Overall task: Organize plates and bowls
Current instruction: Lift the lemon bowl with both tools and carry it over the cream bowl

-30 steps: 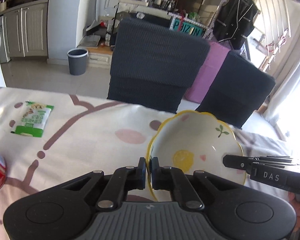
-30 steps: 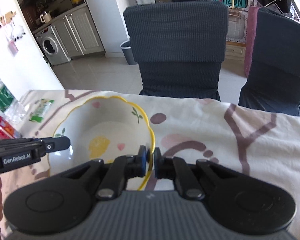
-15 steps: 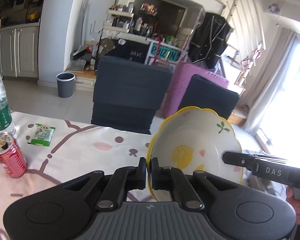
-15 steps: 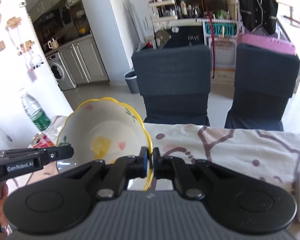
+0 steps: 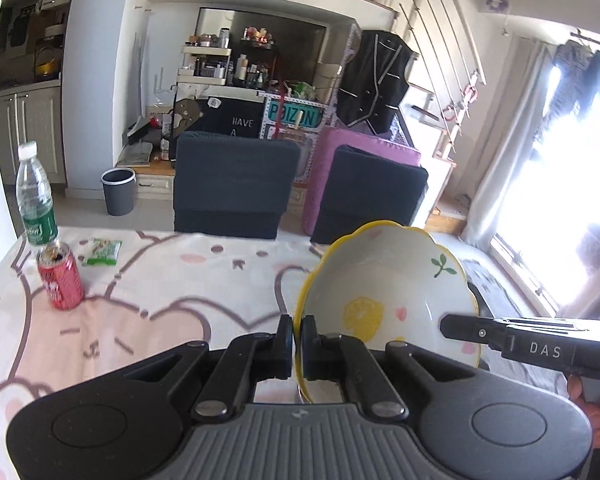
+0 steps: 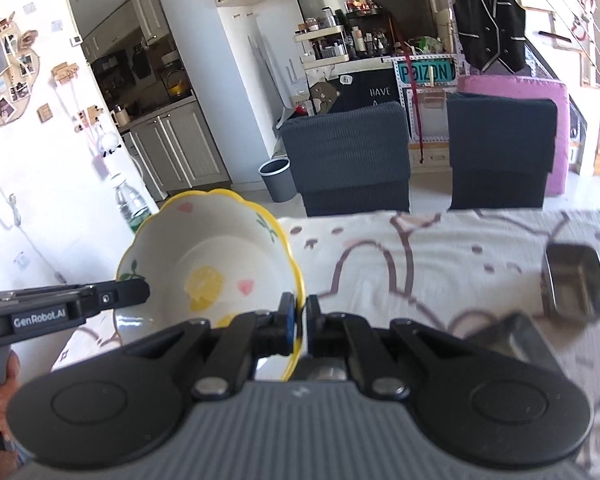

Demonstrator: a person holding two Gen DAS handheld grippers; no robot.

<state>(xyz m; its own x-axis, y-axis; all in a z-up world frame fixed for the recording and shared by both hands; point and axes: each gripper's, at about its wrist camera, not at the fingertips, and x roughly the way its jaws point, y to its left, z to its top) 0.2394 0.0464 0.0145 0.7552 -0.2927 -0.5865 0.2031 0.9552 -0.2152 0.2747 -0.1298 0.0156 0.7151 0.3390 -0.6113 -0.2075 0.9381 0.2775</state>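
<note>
A white bowl [image 5: 384, 280] with a yellow scalloped rim, a lemon and small hearts inside is held up above the table by both grippers. My left gripper [image 5: 298, 336] is shut on the bowl's left rim. My right gripper [image 6: 299, 318] is shut on the opposite rim of the same bowl [image 6: 208, 264]. The right gripper's body shows at the right of the left wrist view [image 5: 512, 338], and the left gripper's body at the left of the right wrist view [image 6: 60, 304]. The bowl is tilted and looks empty.
The table has a pink patterned cloth [image 5: 148, 280]. On it stand a red can [image 5: 60, 278], a water bottle [image 5: 36, 196] and a green packet [image 5: 102, 252]. A metal tin [image 6: 576, 284] lies at the right. Two dark chairs [image 5: 232, 184] stand behind the table.
Both grippers have lifted the bowl higher above the table and pulled back; more of the table, the can, the bottle and the tin have come into view.
</note>
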